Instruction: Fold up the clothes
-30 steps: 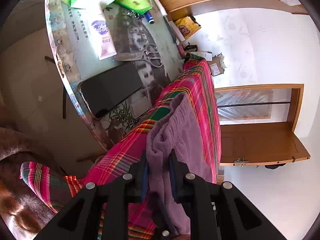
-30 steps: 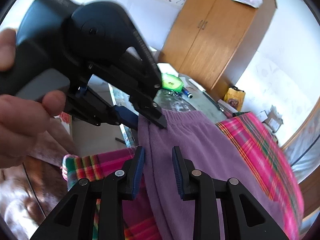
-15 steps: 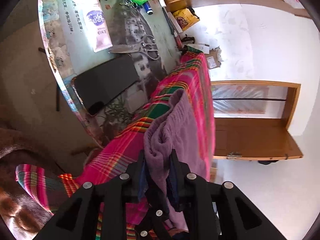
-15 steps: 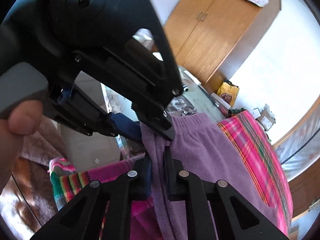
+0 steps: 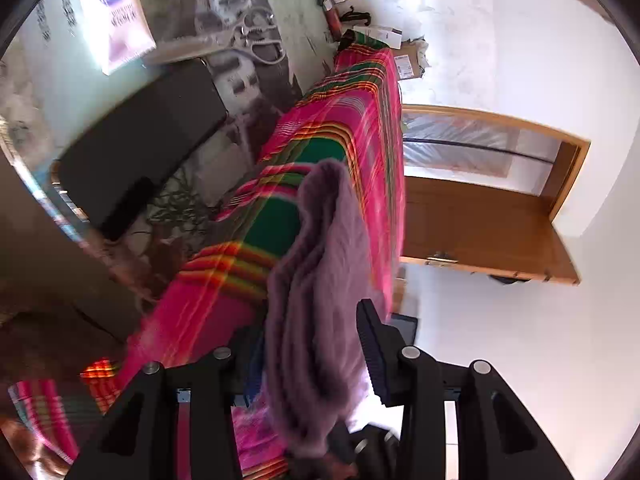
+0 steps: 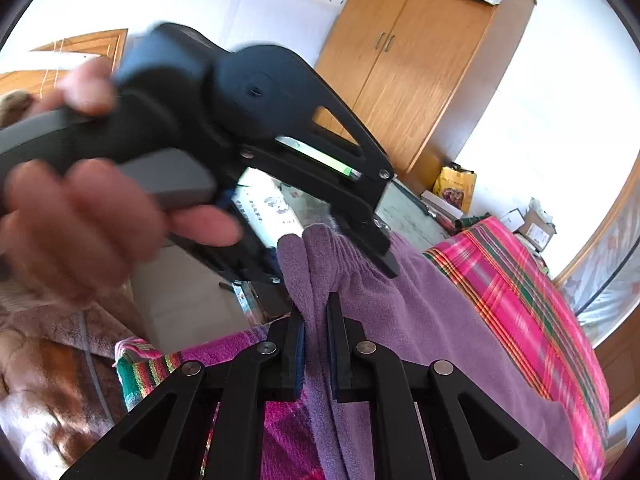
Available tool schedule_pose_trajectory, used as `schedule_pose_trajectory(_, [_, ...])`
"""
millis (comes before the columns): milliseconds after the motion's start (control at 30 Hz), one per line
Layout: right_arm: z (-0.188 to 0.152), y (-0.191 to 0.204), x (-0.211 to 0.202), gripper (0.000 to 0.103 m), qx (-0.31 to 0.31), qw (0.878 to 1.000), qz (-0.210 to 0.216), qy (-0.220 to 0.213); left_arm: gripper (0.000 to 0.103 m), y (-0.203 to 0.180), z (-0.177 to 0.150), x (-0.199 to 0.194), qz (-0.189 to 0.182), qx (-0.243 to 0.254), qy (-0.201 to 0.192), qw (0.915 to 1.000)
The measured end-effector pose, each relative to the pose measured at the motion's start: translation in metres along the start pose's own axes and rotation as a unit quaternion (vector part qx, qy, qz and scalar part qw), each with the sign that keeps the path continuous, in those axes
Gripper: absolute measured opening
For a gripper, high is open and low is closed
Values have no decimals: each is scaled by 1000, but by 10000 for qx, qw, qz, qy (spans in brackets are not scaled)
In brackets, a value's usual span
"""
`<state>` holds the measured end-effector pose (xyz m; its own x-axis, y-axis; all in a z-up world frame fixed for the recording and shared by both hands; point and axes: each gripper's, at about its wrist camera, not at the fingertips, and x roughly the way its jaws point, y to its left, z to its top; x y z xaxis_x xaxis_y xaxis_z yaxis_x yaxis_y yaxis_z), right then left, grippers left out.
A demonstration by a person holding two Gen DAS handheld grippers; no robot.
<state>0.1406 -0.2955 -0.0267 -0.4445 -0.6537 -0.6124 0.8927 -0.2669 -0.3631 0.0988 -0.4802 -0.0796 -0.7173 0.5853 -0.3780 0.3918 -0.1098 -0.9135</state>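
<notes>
A purple fleece garment [image 6: 420,312] lies on a pink plaid cloth [image 6: 520,280] over a table. My right gripper [image 6: 316,320] is shut on the bunched purple edge. In the left wrist view the garment [image 5: 320,280] hangs as a folded ridge between the fingers of my left gripper [image 5: 312,344], whose jaws stand wide apart around it. The left gripper's body [image 6: 256,120], held by a hand, shows just above the fold in the right wrist view. The plaid cloth [image 5: 328,152] runs away under the garment.
A glass-topped table [image 5: 80,92] holds a dark tablet [image 5: 140,148], scissors [image 5: 256,36] and a purple-and-white packet [image 5: 116,12]. A wooden wardrobe [image 6: 420,60] stands behind. A brown blanket [image 6: 52,360] lies at the lower left.
My right gripper closed on the purple edge. My left gripper opened from its grip and the garment now hangs loosely between its fingers. Both views shifted closer to the cloth.
</notes>
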Motion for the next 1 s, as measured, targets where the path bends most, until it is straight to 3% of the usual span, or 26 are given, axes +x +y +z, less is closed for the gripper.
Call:
schedule_pose_trajectory(200, [-1, 1, -5, 9, 72, 9999, 70, -9, 40, -12, 19, 9, 144, 49, -48, 9999])
schedule_pose_trajectory(267, [-1, 2, -7, 9, 96, 9999, 94, -12, 32, -16, 22, 10, 273, 143, -61, 9995])
schedule_pose_trajectory(533, [-1, -11, -4, 9, 328, 9991, 263, 44, 18, -28, 24, 10, 727, 460, -248, 9960])
schedule_pose_trajectory(733, [0, -23, -21, 8, 687, 9967, 420, -105, 17, -60, 13, 5, 1112, 905, -312, 9892])
schedule_pose_trajectory(1000, [-2, -41, -59, 8, 1169, 9911, 429, -460, 17, -106, -12, 9, 1298, 1338, -477, 9813])
